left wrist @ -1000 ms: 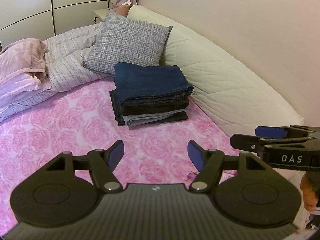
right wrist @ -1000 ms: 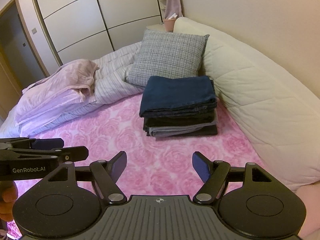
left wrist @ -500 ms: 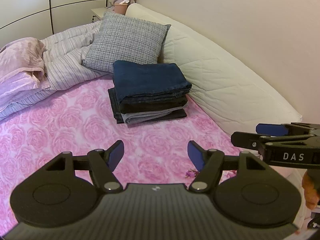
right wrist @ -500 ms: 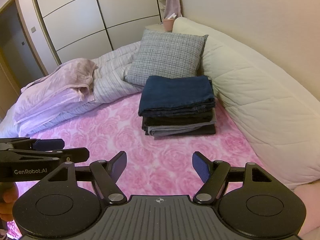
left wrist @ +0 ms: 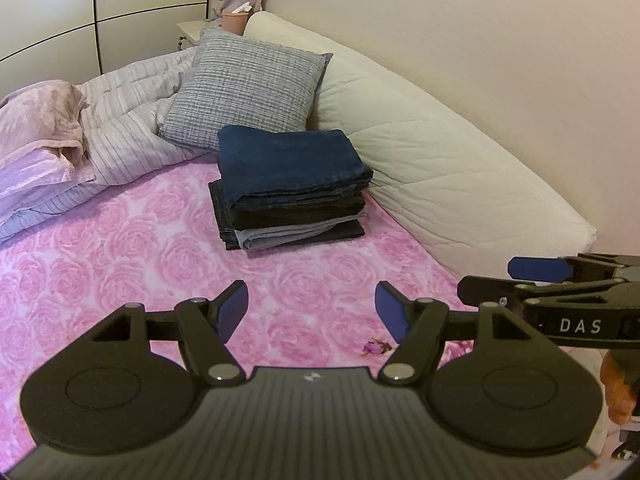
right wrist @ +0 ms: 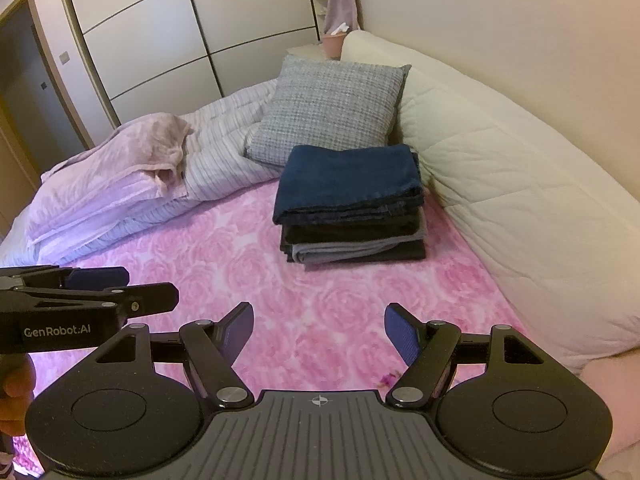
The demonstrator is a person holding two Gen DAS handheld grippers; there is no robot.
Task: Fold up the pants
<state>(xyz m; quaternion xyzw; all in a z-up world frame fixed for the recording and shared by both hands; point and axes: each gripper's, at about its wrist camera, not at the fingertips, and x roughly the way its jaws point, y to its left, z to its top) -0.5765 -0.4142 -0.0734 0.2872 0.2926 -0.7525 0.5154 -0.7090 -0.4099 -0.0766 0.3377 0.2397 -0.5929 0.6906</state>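
- The left gripper (left wrist: 312, 306) is hanging over the pink sheet (left wrist: 120, 264), its jaws spread wide and gripping nothing.
- The right gripper (right wrist: 319, 328) is hovering alongside it, also gaping wide and carrying nothing.
- Folded pants (left wrist: 292, 188) are sitting in a stack (right wrist: 352, 208) on the sheet, well beyond both grippers, with a navy pair lying on top.
- The stack is resting just in front of a grey pillow (left wrist: 252, 88) and beside a cream bolster (left wrist: 440, 176).
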